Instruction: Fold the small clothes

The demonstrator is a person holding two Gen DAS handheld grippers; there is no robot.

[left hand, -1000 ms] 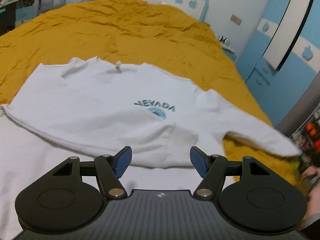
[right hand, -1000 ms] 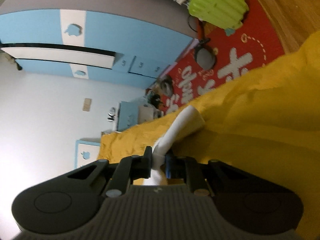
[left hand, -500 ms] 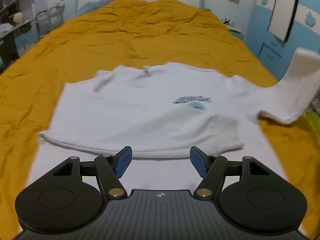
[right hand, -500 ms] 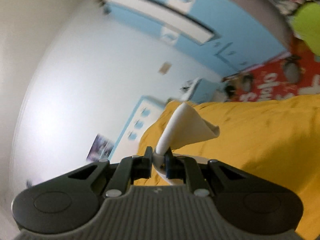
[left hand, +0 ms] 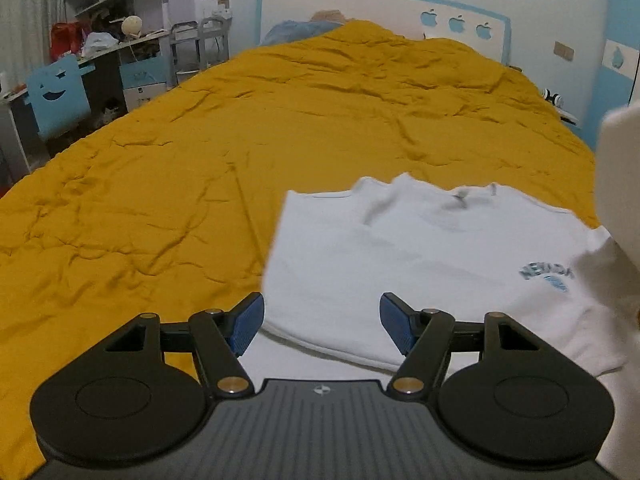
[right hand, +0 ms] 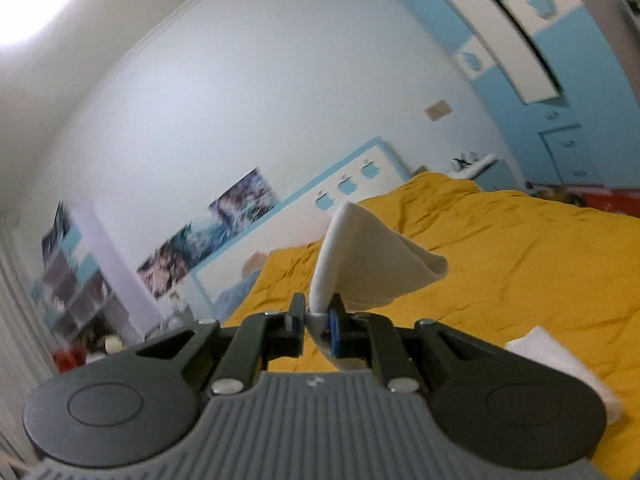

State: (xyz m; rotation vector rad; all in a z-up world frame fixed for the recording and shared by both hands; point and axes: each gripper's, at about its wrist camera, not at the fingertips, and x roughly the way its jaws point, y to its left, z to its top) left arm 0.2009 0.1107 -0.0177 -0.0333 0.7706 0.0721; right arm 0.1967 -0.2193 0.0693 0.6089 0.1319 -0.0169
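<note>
Bed (left hand: 280, 140): fills most of both views, covered by a rumpled mustard-yellow quilt; headboard (left hand: 380, 16) white with a blue border and apple cut-outs, at the far end.

White sweatshirt (left hand: 420, 264): lies flat on the quilt, front up, neck opening toward the headboard, blue lettering on the chest (blurred, not fully legible). Its near hem runs just beyond the left tool's tips. One side already shows a straight folded edge; the opposite sleeve (right hand: 360, 256) is raised off the bed.

Right gripper (right hand: 320, 312): jaws nearly together, pinching the cuff end of that sleeve, which stands up as a white cone above the pads. In the left wrist view the same sleeve appears as a pale mass at the right edge.

Left gripper (left hand: 322, 322): jaws spread wide, nothing between them, poised over the near hem.

Step in hand, as judged: folding the raised sleeve inward across the body of the garment.

Next move calls for: carrying the cuff over the chest, laying it flat without dragging the body askew, then letting go; the left tool could pin the hem or take it for the lengthwise fold.
</note>
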